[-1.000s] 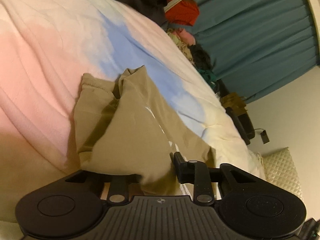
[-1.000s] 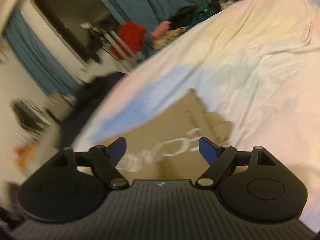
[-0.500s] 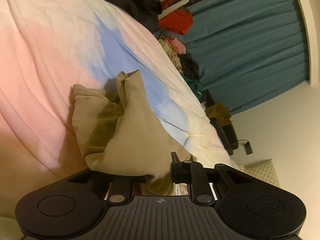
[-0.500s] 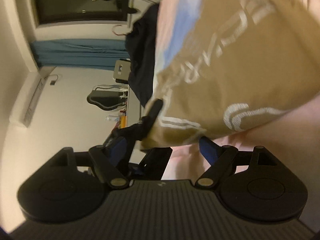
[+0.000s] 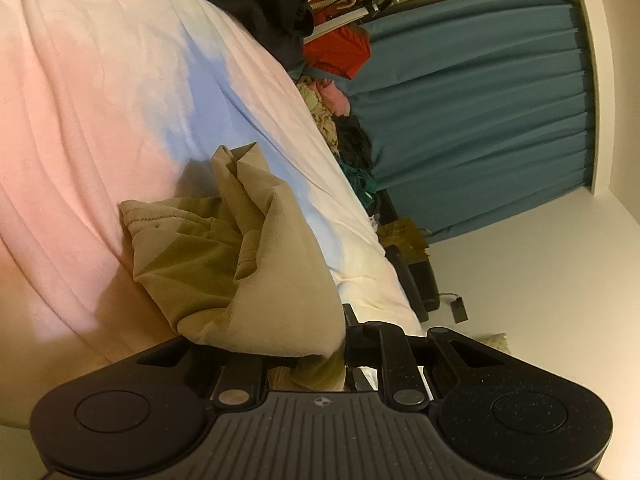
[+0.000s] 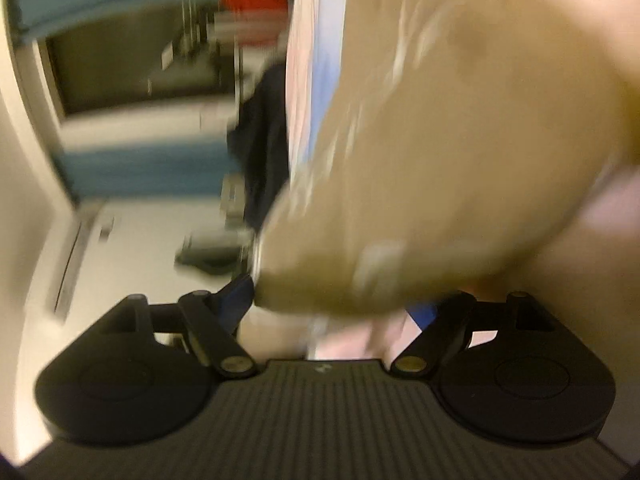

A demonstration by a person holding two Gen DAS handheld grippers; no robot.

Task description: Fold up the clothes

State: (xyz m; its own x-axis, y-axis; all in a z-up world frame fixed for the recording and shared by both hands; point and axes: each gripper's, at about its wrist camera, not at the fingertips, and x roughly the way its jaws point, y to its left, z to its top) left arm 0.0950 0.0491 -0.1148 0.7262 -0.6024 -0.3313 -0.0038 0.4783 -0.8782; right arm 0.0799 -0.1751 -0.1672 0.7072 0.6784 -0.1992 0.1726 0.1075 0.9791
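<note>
Tan knit fabric fills both views: a khaki garment [image 5: 256,264], printed with pale lettering that shows only as smears in the blurred right wrist view, lies bunched on a pastel bedspread [image 5: 100,120] of pink, blue and cream. The left gripper [image 5: 320,360] has a wad of that cloth drawn in between its narrowly set fingers, with the fabric spilling forward and to the left of the claw, so it reads as clamped on the garment's near edge. The right gripper [image 6: 332,304] stands with its blue-padded fingers wide apart; a hanging edge of the garment [image 6: 460,152] sits just ahead of and partly between them, but the pads do not seem to press on it, though blur makes this hard to settle. Judged from this, the step in hand is gathering a second hold on the garment so it can be lifted and spread for a fold. The next move likely calls for the right claw to ease forward until the hem lies squarely between its pads, close, then draw away from the left claw to pull the cloth taut. Beyond both claws hang teal curtains [image 5: 480,120], with a heap of other clothes [image 5: 340,128] beside the bed.
</note>
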